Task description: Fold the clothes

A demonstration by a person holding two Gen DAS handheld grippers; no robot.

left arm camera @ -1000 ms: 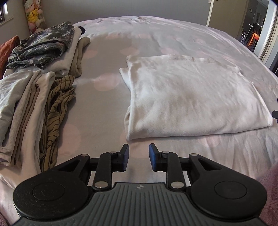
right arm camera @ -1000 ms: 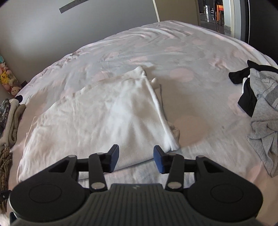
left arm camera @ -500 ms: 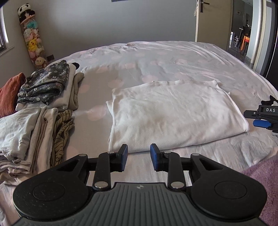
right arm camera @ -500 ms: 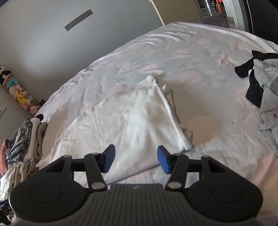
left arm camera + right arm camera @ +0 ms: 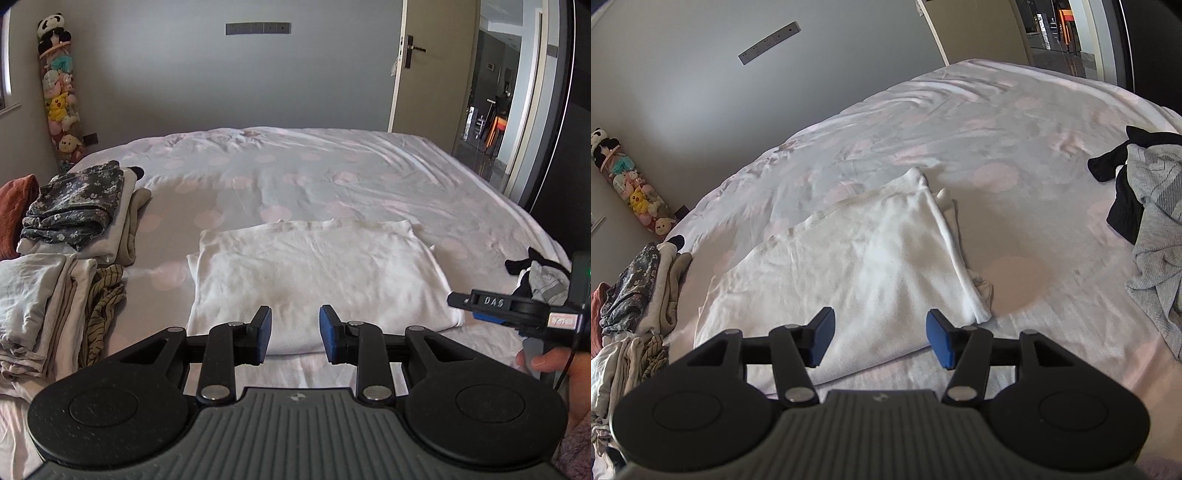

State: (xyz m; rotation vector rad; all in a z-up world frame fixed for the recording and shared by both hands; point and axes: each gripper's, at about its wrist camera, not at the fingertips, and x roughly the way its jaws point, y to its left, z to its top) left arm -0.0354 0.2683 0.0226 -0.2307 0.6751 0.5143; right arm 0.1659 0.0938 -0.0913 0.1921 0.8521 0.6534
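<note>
Two grippers hang above the near edge of the bed (image 5: 332, 173), both with their blue pads spread and nothing between them. The left gripper (image 5: 295, 329) points at the near hem of a folded white garment (image 5: 317, 269) that lies flat in the middle of the sheet, and its pads are clear of the cloth. The right gripper (image 5: 880, 339) is spread wider and sits over the garment's near right part; in the left view it shows at the right edge (image 5: 480, 314), held by a hand (image 5: 554, 369). The garment (image 5: 849, 258) is a rough rectangle, with a doubled fold along its right side and a small bunch of cloth poking out at the near right corner. Left of it lie stacks of folded clothes (image 5: 55, 258), a dark floral piece (image 5: 74, 206) on top of the far one. To the right, well apart, is an unfolded heap of grey and black clothes (image 5: 1145, 210).
</note>
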